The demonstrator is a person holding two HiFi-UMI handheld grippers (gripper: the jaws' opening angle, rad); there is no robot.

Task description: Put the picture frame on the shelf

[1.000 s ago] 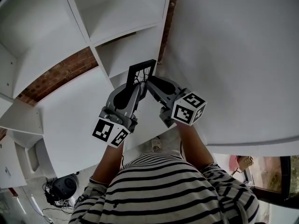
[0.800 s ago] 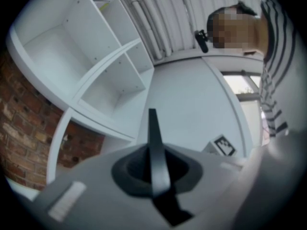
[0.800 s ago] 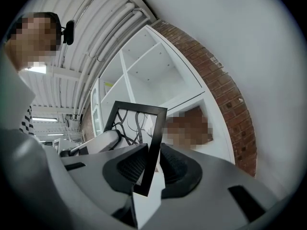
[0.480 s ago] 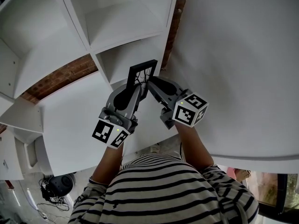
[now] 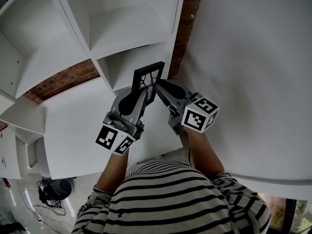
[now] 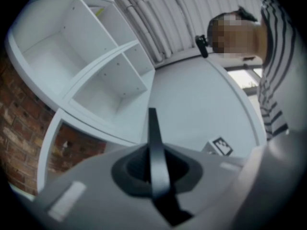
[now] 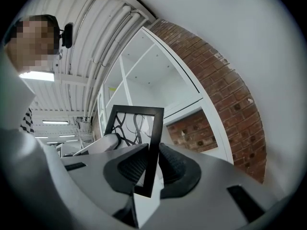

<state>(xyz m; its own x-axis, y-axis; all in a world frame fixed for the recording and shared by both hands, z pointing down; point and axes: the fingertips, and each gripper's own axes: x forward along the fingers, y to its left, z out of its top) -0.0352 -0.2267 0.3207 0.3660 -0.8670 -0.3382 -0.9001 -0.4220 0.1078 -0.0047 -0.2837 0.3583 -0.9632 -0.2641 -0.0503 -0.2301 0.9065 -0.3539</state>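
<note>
The picture frame is thin and black, with a black swirl pattern in its pane. I hold it upright between both grippers in front of a white cubby shelf. My left gripper is shut on its left side, where the left gripper view shows the frame edge-on between the jaws. My right gripper is shut on its right side. In the right gripper view the frame stands between the ribbed pads, with the shelf behind it.
A red brick wall shows behind and beside the shelf. A large plain white panel fills the right. The person's striped shirt is at the bottom. Open cubbies lie ahead of the left gripper.
Both grippers have carried the frame a little up and toward the shelf opening. Both grips are unchanged.
</note>
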